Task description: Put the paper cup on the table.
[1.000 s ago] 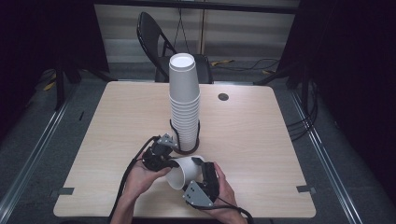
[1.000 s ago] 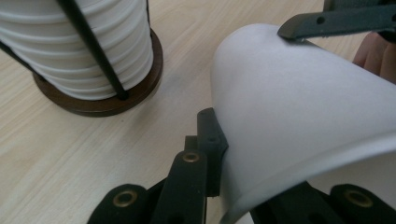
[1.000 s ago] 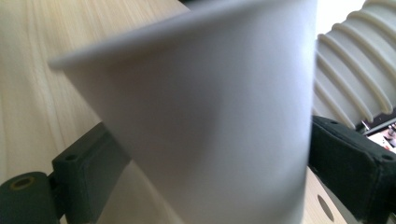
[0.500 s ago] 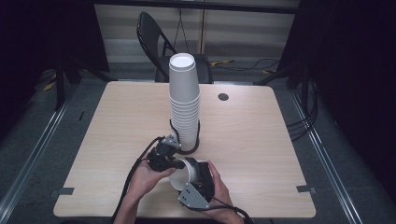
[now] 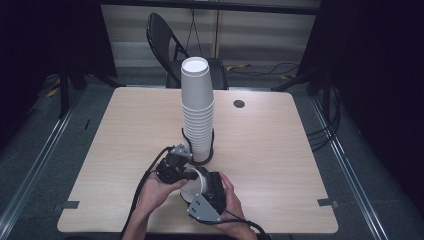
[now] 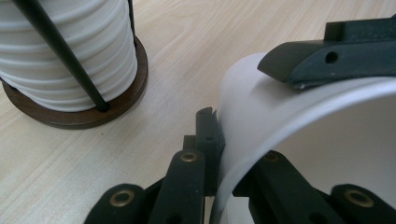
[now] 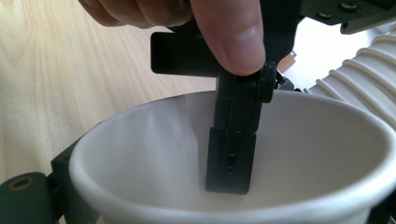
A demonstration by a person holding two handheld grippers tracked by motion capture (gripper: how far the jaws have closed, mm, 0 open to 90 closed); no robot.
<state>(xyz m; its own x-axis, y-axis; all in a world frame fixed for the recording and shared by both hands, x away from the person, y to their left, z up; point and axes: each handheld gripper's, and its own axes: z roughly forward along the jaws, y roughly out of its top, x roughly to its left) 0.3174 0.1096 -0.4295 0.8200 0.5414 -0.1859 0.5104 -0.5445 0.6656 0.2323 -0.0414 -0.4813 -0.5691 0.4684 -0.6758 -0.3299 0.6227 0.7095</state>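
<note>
Two tongs are gripping one loose white cup at the near edge of the surface. The left tongs are pinching its rim wall; the right tongs are clasping its body. One tall cup stack is standing just beyond.

Left gripper: black jaws, brass-ringed screws, black cable. Right gripper: black body, grey three-cornered plate. Bare forearms.

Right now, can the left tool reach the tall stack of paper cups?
Probably not yet: the left tool is shut on the rim of the loose paper cup, although the cup stack stands close ahead, nothing between.
</note>
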